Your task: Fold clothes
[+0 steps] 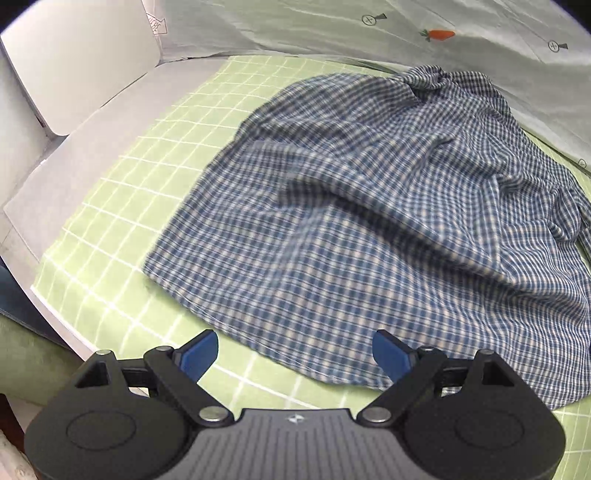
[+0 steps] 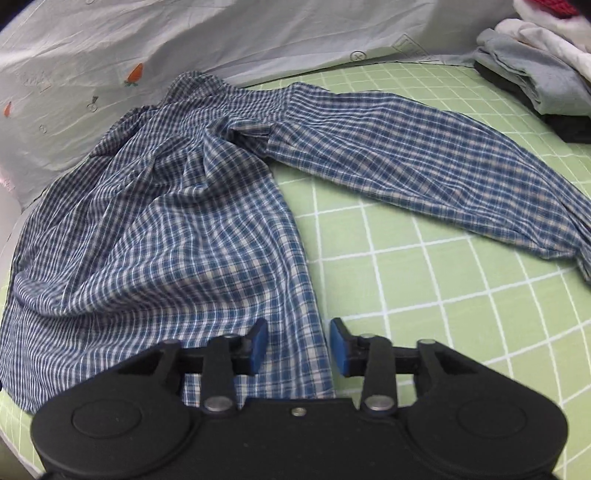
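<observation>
A blue and white checked shirt point(image 1: 369, 221) lies rumpled on a green grid mat point(image 1: 129, 192). My left gripper point(image 1: 295, 354) is open and empty, just above the shirt's near hem. In the right wrist view the shirt point(image 2: 166, 229) spreads to the left, with one long sleeve point(image 2: 424, 158) stretched out to the right over the mat point(image 2: 461, 295). My right gripper point(image 2: 298, 345) is open, its blue fingertips point(image 2: 258, 343) straddling the shirt's near right edge without closing on it.
A pale sheet with carrot prints point(image 1: 437, 34) hangs behind the mat; it also shows in the right wrist view point(image 2: 135, 74). A white box flap point(image 1: 74, 74) stands at the left. A pile of folded clothes point(image 2: 535, 74) sits at the far right.
</observation>
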Demonstrator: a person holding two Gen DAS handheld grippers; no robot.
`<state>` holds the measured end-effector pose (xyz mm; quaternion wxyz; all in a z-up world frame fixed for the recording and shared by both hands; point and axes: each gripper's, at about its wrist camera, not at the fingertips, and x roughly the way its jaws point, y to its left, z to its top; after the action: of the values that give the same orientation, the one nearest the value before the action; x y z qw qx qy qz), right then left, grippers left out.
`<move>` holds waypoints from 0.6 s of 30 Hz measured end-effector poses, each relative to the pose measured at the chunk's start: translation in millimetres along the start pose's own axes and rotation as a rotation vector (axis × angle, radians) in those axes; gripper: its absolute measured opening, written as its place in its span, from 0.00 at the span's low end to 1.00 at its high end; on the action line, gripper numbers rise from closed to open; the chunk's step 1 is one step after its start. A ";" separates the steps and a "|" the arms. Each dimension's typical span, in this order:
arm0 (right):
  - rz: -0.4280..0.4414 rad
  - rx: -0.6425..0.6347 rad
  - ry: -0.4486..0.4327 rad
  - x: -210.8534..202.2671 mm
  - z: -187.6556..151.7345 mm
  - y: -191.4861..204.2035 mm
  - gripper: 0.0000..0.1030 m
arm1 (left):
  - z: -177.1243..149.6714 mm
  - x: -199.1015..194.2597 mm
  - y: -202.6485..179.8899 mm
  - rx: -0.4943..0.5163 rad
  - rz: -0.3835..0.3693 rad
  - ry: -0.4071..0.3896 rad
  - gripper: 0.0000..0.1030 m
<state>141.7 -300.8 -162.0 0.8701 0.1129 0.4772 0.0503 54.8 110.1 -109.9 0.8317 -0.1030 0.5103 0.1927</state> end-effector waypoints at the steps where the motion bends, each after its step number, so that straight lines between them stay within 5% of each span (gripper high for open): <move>1: -0.014 0.037 -0.006 -1.1 -2.3 0.2 0.02 | 5.8 2.6 10.8 0.001 -0.001 -0.004 0.88; 8: -0.278 0.085 -0.097 -45.4 -39.1 16.3 0.00 | 44.8 26.2 74.2 0.006 -0.017 -0.034 0.88; 14: -0.446 0.092 -0.030 -46.9 -60.1 22.9 0.05 | 69.2 45.7 109.0 0.019 -0.038 -0.039 0.88; 15: -0.469 0.092 -0.027 -47.5 -61.5 26.4 0.11 | 71.9 47.2 112.8 0.023 -0.039 -0.040 0.88; 18: -0.503 0.061 -0.073 -49.6 -49.4 56.9 0.56 | 76.3 51.5 118.9 0.021 -0.059 -0.032 0.88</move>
<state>74.5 -248.0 -133.2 0.8681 0.0187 0.4598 -0.1862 86.9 256.8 -117.8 0.8461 -0.1063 0.4958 0.1644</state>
